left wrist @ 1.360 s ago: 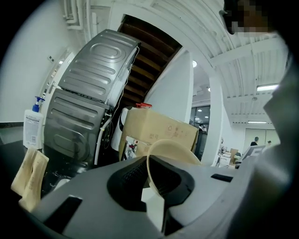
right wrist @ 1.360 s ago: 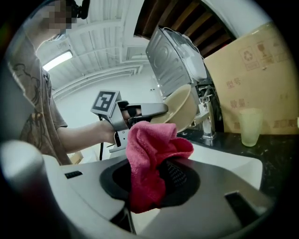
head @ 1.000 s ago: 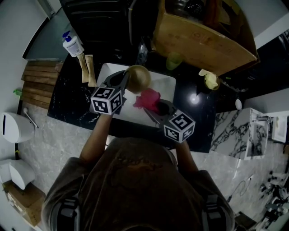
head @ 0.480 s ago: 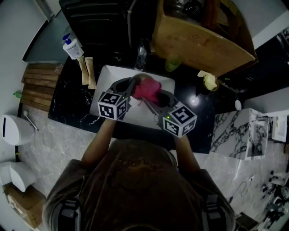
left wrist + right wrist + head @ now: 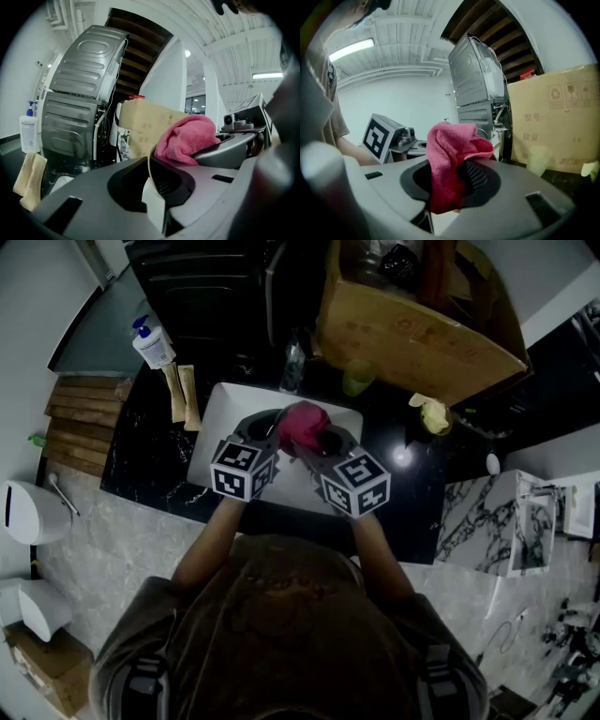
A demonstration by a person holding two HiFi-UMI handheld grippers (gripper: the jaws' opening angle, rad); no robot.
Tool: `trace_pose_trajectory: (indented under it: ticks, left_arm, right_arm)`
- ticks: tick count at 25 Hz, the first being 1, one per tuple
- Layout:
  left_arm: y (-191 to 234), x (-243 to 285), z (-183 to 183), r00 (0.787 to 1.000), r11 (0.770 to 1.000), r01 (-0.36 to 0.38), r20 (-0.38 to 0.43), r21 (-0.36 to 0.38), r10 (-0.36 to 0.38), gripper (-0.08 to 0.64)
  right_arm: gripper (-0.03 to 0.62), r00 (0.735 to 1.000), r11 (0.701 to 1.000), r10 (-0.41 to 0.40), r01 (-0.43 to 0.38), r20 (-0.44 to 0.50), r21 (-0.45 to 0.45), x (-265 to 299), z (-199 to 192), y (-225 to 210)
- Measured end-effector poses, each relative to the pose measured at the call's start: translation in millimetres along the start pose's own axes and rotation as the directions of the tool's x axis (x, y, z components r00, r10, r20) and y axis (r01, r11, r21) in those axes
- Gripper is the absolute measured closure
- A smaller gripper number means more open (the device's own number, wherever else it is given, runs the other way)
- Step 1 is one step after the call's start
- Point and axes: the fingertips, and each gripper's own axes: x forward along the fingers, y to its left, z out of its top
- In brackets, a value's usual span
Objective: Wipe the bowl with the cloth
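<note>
Currently the left gripper is clamping the bowl by its rim, the thin golden edge running edge-on between the closed jaws with a pale wall below it. The right gripper is pinching the cloth, a pink terry piece bunched up and spilling over its jaws. In the left gripper view the cloth is lying against the bowl's upper edge, with the right gripper's jaw right behind it.

From the head view both grippers are meeting over a white tray on the black desk. The left gripper and right gripper are pointing inward toward each other, and the cloth is covering the bowl so that it is barely showing there. Behind the tray a cardboard box is standing, a green cup is sitting near its foot, and a pump bottle is standing at the desk's far left corner.
</note>
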Motion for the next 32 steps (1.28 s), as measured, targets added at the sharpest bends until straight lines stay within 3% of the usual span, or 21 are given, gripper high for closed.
trace_pose_trajectory:
  ticks: [8, 21, 32]
  left_arm:
    - [-4.8, 0.8, -5.6, 0.999, 0.998, -0.016, -0.041, 0.061, 0.019, 0.534]
    - [2.2, 0.4, 0.6, 0.999, 0.997, -0.049, -0.014, 0.067, 0.050, 0.526]
    - [13.7, 1.4, 0.2, 0.996, 0.990, -0.089, -0.023, 0.111, 0.092, 0.522]
  right_arm:
    - [0.476, 0.995, 0.996, -0.089, 0.089, -0.038, -0.019, 9.2, -4.4, -18.9]
    - [0.477, 0.970, 0.973, -0.217, 0.205, -0.112, -0.107, 4.5, -18.7, -44.9]
    - [0.477, 0.957, 0.979, -0.201, 0.190, -0.210, -0.068, 5.2, -52.5, -39.7]
